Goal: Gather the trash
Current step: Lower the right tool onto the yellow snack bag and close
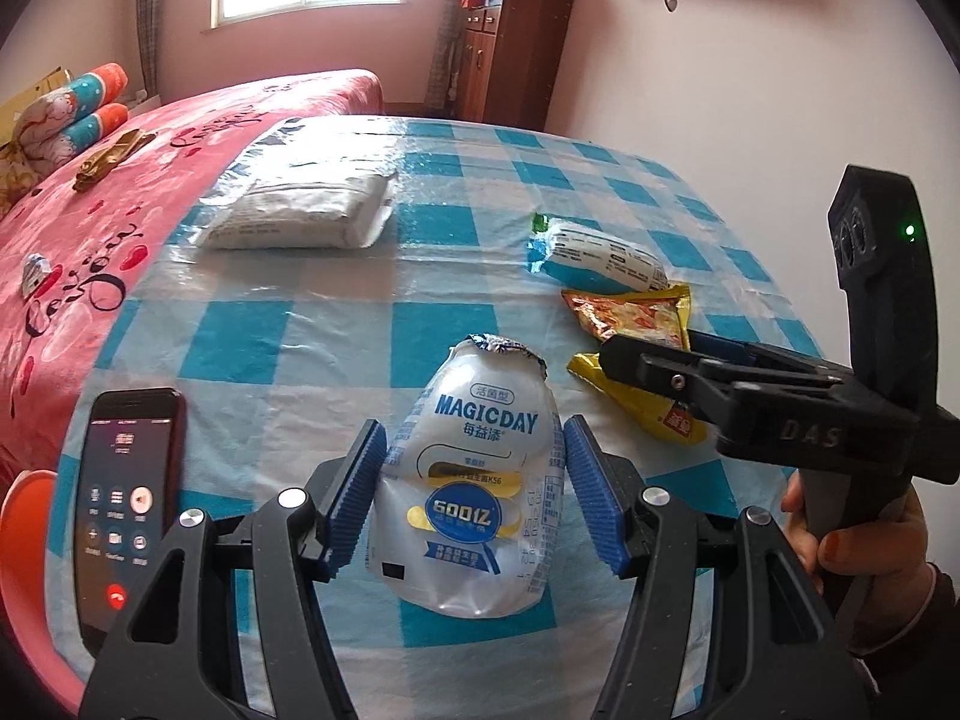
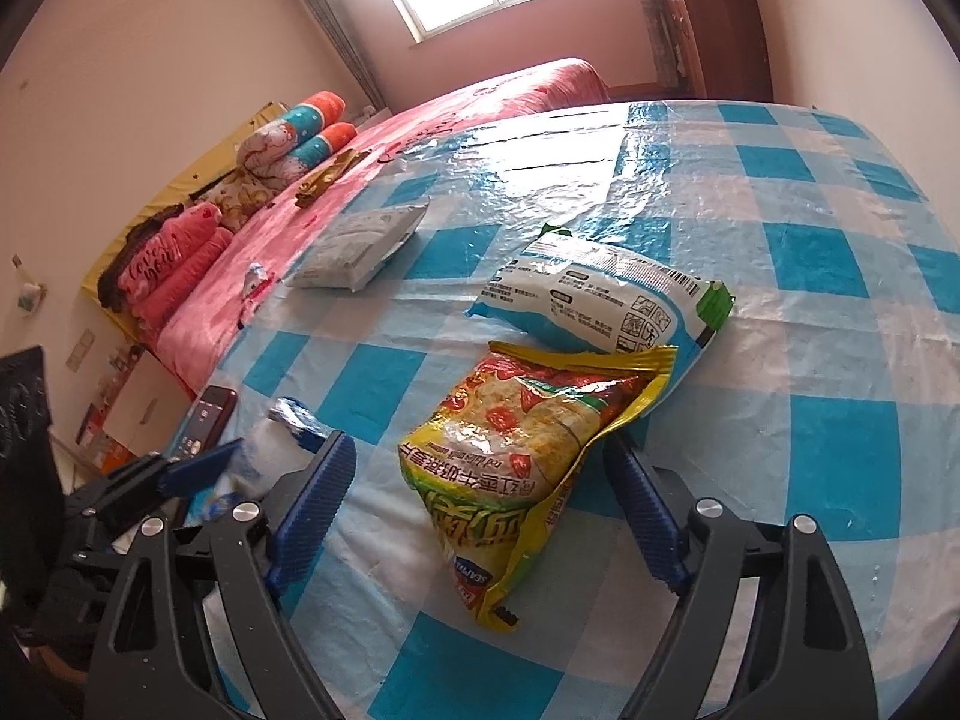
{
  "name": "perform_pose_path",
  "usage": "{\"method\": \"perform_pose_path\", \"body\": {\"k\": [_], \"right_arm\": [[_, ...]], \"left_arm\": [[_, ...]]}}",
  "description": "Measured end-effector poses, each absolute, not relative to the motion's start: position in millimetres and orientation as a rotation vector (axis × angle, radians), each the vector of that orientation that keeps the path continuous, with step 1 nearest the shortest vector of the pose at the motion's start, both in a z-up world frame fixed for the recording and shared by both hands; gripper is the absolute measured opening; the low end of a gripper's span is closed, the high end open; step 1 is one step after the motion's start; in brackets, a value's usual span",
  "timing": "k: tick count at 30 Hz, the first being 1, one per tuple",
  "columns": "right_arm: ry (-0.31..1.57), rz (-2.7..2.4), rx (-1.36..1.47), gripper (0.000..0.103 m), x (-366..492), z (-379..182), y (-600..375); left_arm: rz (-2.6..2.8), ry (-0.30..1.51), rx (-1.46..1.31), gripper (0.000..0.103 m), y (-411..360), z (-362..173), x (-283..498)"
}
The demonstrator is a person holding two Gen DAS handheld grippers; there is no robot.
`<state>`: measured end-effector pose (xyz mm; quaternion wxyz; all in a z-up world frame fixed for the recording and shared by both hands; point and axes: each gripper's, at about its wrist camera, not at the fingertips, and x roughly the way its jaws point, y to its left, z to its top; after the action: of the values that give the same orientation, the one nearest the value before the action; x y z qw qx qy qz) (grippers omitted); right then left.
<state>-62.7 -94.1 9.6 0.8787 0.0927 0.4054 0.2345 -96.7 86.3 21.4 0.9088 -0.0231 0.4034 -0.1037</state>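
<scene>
**Two wrappers between my fingers**

My left gripper [image 1: 474,498] is clamped on a white MAGICDAY drink pouch [image 1: 474,480]: both blue ribbed pads press its sides, and the pouch stands upright between them over the blue-and-white checked tablecloth [image 1: 336,336]. It is soft, glossy and dented, with blue lettering, a round blue badge over a yellow band, and a crumpled foil top.

My right gripper [image 2: 480,504] stands open around a yellow snack bag [image 2: 528,456]. The bag lies flat on the cloth, torn open at its far end, wrinkled and shiny, printed with red and yellow food and green characters. One edge of it touches or covers my right pad [image 2: 645,504]; the left pad [image 2: 312,504] stands clear of it.

Just beyond the snack bag lies a white packet with a green end [image 2: 606,300], touching its torn edge. Farther off rests a white wrapped pack [image 2: 366,246]. A phone [image 1: 129,504] with a lit screen lies at the table's left edge.
</scene>
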Motion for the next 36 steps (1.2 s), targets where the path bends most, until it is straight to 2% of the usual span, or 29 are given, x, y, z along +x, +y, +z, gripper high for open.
{"method": "perform_pose_path", "body": {"k": [12, 36], "right_arm": [[0.851, 0.456, 0.169, 0.064, -61.3, 7.8, -94.0], [0.825, 0.473, 0.114, 0.05, -81.1, 16.4, -85.0]], "left_arm": [[-0.157, 0.825, -0.071, 0.062, 104.6, 28.5, -99.6], [-0.102, 0.785, -0.085, 0.062, 124.9, 42.8, -116.2]]}}
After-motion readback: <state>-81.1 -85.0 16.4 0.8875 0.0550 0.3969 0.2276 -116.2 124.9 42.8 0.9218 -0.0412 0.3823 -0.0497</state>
